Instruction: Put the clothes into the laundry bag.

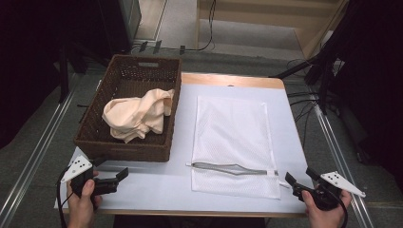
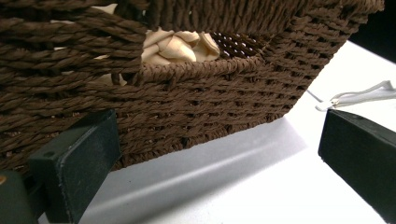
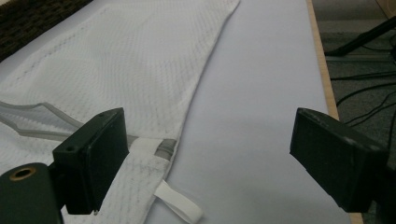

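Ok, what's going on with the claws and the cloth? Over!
Left claw open, empty, by basket. Right claw open, at mesh bag corner. Peach cloth in basket, untouched. Nothing blocking.

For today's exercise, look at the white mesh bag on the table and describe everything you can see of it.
The mesh bag is a white, flat rectangle of fine netting, lying spread on the table right of the basket, apart from it. A zipper runs across near its near end and gapes partly open. A small white loop sticks out at its near right corner. It looks empty. The right gripper, jaws open, sits just off that corner without gripping it.
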A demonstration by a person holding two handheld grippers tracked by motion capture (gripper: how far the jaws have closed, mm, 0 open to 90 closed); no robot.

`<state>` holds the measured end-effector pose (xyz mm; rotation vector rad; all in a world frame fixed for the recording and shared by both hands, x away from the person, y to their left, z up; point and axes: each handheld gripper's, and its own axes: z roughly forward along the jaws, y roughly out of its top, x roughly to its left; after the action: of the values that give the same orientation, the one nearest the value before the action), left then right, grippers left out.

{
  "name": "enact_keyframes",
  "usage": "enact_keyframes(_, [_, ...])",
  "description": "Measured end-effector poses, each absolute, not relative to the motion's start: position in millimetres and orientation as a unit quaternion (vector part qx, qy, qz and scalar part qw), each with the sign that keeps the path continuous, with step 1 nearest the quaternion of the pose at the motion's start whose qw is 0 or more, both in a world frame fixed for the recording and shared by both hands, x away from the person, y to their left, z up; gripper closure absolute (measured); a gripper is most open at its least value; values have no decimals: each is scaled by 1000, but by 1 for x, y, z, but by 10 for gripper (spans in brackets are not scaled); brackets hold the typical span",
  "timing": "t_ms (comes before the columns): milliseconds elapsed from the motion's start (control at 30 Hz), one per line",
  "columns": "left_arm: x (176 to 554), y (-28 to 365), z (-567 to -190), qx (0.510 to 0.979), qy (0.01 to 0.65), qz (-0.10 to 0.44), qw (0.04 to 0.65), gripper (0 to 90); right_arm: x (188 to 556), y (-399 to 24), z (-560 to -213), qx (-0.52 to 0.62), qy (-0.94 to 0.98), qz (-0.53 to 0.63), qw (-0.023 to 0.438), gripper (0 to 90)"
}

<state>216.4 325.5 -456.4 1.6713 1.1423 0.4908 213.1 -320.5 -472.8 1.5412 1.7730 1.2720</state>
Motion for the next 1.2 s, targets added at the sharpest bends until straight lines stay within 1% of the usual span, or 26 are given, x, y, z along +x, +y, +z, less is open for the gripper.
enact_keyframes(200, [215,311,-451,701,454,193,514,0,215,-307,-466,541,654,478,228,119])
enact_keyframes(233, [215,306,-451,703,453,189,516,27,215,-303,-464,537,657,479,225,119])
enact_keyframes(267, [215,299,-450,704,454,190,512,27,215,-303,-464,537,657,479,225,119])
enact_keyframes(300, [215,293,-450,704,455,192,510,149,216,-296,-462,530,661,482,224,126])
enact_keyframes(333, [215,289,-450,705,456,191,509,218,216,-292,-461,530,660,485,219,136])
enact_keyframes(367, [216,277,-450,709,454,183,508,320,218,-287,-460,529,662,485,215,140])
enact_keyframes(400, [217,272,-450,714,449,170,510,442,219,-283,-460,527,666,483,213,152])
enact_keyframes(433, [217,272,-450,714,449,170,510,543,219,-283,-460,527,666,483,213,152])
enact_keyframes(467, [221,262,-451,725,437,143,512,609,221,-272,-459,520,677,474,216,287])
enact_keyframes(500, [221,262,-451,725,437,143,512,696,220,-267,-458,510,680,478,219,429])
enact_keyframes(533, [224,251,-452,732,430,128,513,758,219,-262,-457,495,684,492,211,554])
enact_keyframes(633, [227,227,-454,749,412,110,507,892,223,-250,-457,482,702,491,183,741])
enact_keyframes(667, [227,227,-454,749,412,110,507,900,226,-244,-459,484,708,485,172,798])
enact_keyframes(700, [229,209,-456,763,392,93,506,900,228,-238,-460,483,713,482,164,839])
enact_keyframes(733, [229,209,-456,763,392,93,506,900,228,-238,-460,483,713,482,164,839])
enact_keyframes(767, [230,197,-456,771,381,89,503,900,232,-224,-463,471,727,475,156,876])
enact_keyframes(800, [231,188,-457,776,372,83,502,900,232,-224,-463,471,727,475,156,876])
enact_keyframes(867, [235,161,-460,797,351,67,488,900,236,-208,-462,458,737,475,149,859])
enact_keyframes(900, [235,161,-460,797,351,67,488,900,236,-208,-462,458,737,475,149,859])
enact_keyframes(933, [239,144,-465,811,338,54,475,900,238,-197,-464,451,744,472,143,852])
enact_keyframes(967, [241,136,-469,818,334,52,466,900,239,-192,-466,445,751,468,138,846])
enact_keyframes(1000, [243,129,-473,825,332,44,456,900,239,-187,-467,442,756,461,141,819])
enact_keyframes(1033, [244,124,-476,834,329,39,442,900,239,-182,-469,442,761,451,150,769])
enact_keyframes(1100, [244,117,-477,850,321,38,416,891,238,-174,-471,453,761,424,189,634])
enact_keyframes(1133, [244,117,-477,850,321,38,416,886,239,-172,-472,461,759,412,204,596])
enact_keyframes(1200, [246,117,-478,849,334,34,408,895,243,-172,-474,465,761,405,201,546])
